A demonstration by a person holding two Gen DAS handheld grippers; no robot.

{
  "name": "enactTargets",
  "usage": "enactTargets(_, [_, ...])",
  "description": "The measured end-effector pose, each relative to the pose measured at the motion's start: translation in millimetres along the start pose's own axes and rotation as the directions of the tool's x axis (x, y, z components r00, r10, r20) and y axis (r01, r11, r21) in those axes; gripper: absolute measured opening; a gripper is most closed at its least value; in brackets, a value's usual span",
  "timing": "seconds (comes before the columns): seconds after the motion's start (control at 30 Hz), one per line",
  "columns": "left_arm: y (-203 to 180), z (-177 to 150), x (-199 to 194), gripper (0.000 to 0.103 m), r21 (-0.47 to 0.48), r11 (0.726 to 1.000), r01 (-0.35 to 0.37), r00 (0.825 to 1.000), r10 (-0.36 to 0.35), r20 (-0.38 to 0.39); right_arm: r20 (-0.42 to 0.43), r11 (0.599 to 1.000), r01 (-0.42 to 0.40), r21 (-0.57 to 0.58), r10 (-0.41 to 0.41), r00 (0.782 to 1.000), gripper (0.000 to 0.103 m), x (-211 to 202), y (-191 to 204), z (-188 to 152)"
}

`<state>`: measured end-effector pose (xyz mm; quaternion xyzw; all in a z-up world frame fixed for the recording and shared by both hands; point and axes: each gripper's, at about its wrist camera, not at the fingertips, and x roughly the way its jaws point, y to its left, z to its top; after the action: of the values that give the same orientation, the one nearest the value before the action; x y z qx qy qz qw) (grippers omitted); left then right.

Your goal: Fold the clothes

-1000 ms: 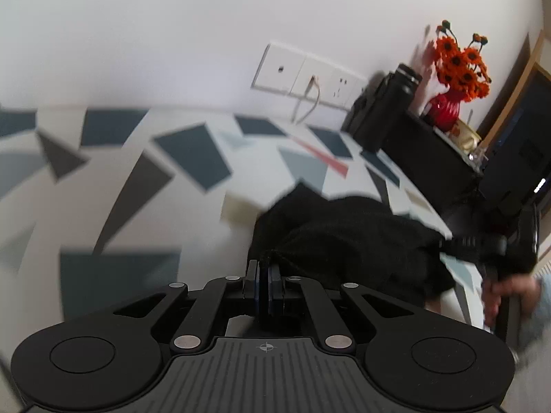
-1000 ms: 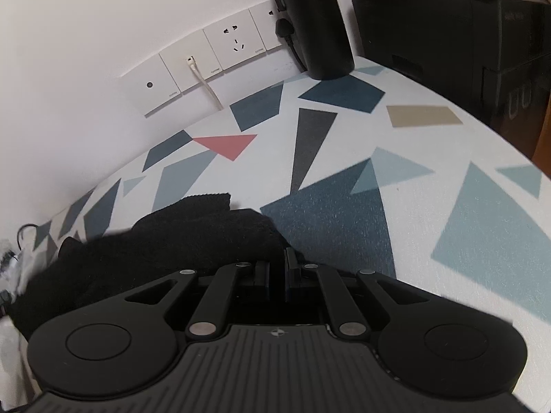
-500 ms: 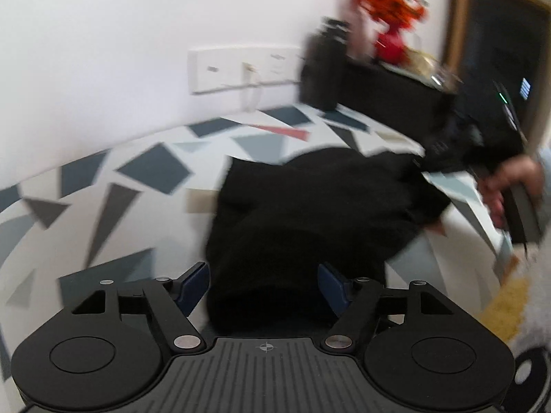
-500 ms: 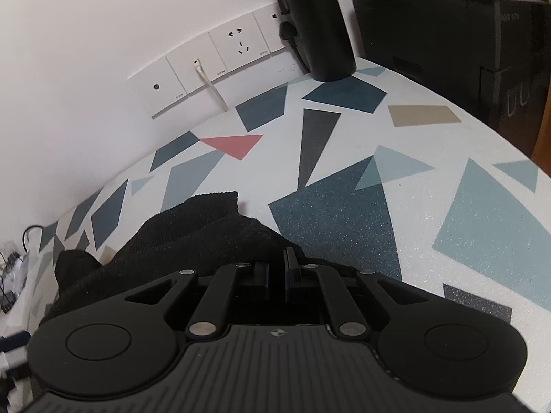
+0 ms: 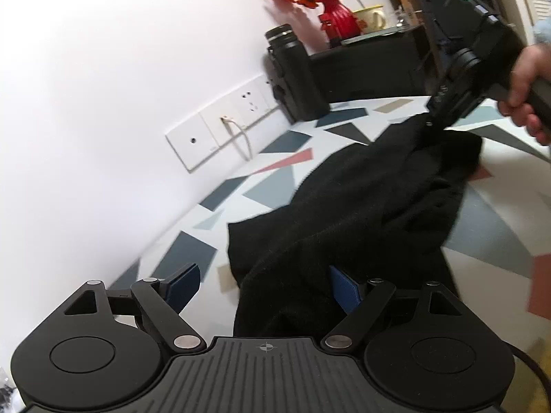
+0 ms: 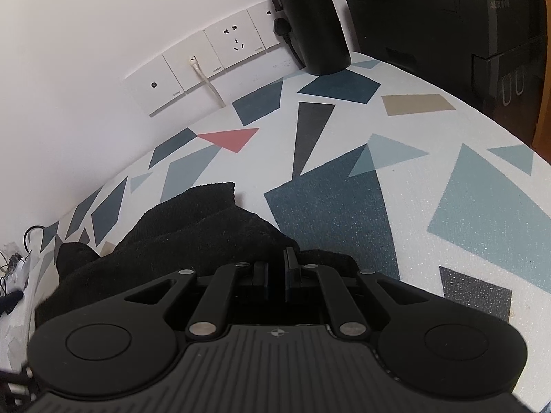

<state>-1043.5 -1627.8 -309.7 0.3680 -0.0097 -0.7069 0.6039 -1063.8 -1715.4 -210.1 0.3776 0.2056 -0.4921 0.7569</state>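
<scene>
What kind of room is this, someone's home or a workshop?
Most likely a home. A black garment lies on a tablecloth with coloured geometric shapes, a red vase of orange flowers stands by a mug, and ordinary wall sockets sit just above the table.

A crumpled black knit garment (image 5: 361,206) lies on the patterned tablecloth (image 6: 447,189), between the left gripper's (image 5: 263,285) parted fingers, stretching ahead-right to the right gripper (image 5: 444,110).

I see the desk (image 6: 465,206) with its geometric-print cover, a crumpled black garment (image 5: 361,206) and a black bottle (image 6: 310,20) resting on it.
</scene>
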Motion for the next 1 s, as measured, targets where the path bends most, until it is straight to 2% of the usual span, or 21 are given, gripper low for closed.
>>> enactTargets(0.17, [0.5, 0.5, 13.9, 0.083, -0.067, 0.995, 0.072, 0.996, -0.075, -0.049, 0.021, 1.0, 0.001, -0.025, -0.001, 1.0, 0.017, -4.8, 1.1, 0.0])
enactTargets(0.23, [2.1, 2.5, 14.9, 0.081, -0.101, 0.992, 0.075, 0.996, -0.079, -0.041, 0.031, 0.999, 0.004, -0.037, -0.002, 1.0, 0.031, -6.6, 1.1, -0.1])
enactTargets(0.27, [3.0, 3.5, 15.4, 0.078, -0.118, 0.99, 0.076, 0.996, -0.081, -0.037, 0.037, 0.999, 0.005, -0.047, -0.003, 0.999, 0.034, -7.8, 0.9, -0.7])
enactTargets(0.3, [4.8, 4.6, 13.8, 0.067, -0.137, 0.987, 0.082, 0.996, -0.086, -0.027, 0.039, 0.998, 0.007, -0.058, -0.005, 0.999, 0.039, -8.4, 1.1, -1.3])
enactTargets(0.33, [7.4, 6.0, 11.6, 0.05, -0.158, 0.983, 0.096, 0.995, -0.1, -0.015, 0.041, 0.997, 0.009, -0.07, -0.006, 0.999, 0.039, -8.9, 1.5, -1.9])
enactTargets(0.37, [10.0, 7.4, 10.9, 0.038, -0.181, 0.977, 0.116, 0.993, -0.119, -0.006, 0.044, 0.997, 0.011, -0.082, -0.007, 0.999, 0.039, -9.4, 1.8, -2.5])
enactTargets(0.4, [13.4, 8.6, 10.4, 0.02, -0.209, 0.967, 0.144, 0.989, -0.147, 0.002, 0.046, 0.995, 0.013, -0.094, -0.008, 0.999, 0.038, -9.9, 2.1, -3.1])
enactTargets(0.43, [17.6, 9.0, 10.0, 0.013, -0.247, 0.953, 0.174, 0.984, -0.177, 0.01, 0.045, 0.995, 0.006, -0.097, -0.002, 0.999, 0.033, -10.2, 2.3, -3.6])
enactTargets(0.5, [25.3, 8.9, 9.6, 0.009, -0.32, 0.923, 0.216, 0.975, -0.219, 0.027, 0.043, 0.995, -0.008, -0.097, 0.013, 0.999, 0.027, -10.7, 2.7, -3.7])
enactTargets(0.6, [37.2, 6.9, 9.1, 0.006, -0.427, 0.874, 0.233, 0.97, -0.24, 0.04, 0.047, 0.996, -0.024, -0.092, 0.028, 0.999, 0.025, -11.6, 3.5, -2.6])
enactTargets(0.7, [49.1, 2.7, 8.9, 0.005, -0.54, 0.807, 0.238, 0.967, -0.246, 0.057, 0.045, 0.995, -0.028, -0.092, 0.032, 0.998, 0.025, -11.5, 4.3, -1.7])
enactTargets(0.8, [61.1, -4.9, 8.2, 0.004, -0.646, 0.727, 0.231, 0.967, -0.242, 0.074, 0.041, 0.996, -0.025, -0.089, 0.028, 0.999, 0.025, -10.4, 3.8, -1.5])
enactTargets(0.87, [68.7, -10.0, 7.4, 0.004, -0.709, 0.668, 0.226, 0.968, -0.237, 0.086, 0.038, 0.995, -0.024, -0.096, 0.028, 0.999, 0.032, -9.4, 4.0, -2.2])
enactTargets(0.93, [75.0, -14.5, 4.5, 0.004, -0.762, 0.61, 0.219, 0.97, -0.223, 0.099, 0.045, 0.992, -0.029, -0.123, 0.035, 0.998, 0.053, -10.7, 5.9, -3.9])
enactTargets(1.0, [81.7, -17.8, 1.5, 0.004, -0.801, 0.56, 0.212, 0.972, -0.206, 0.113, 0.057, 0.985, -0.035, -0.167, 0.045, 0.997, 0.058, -13.4, 9.0, -6.7])
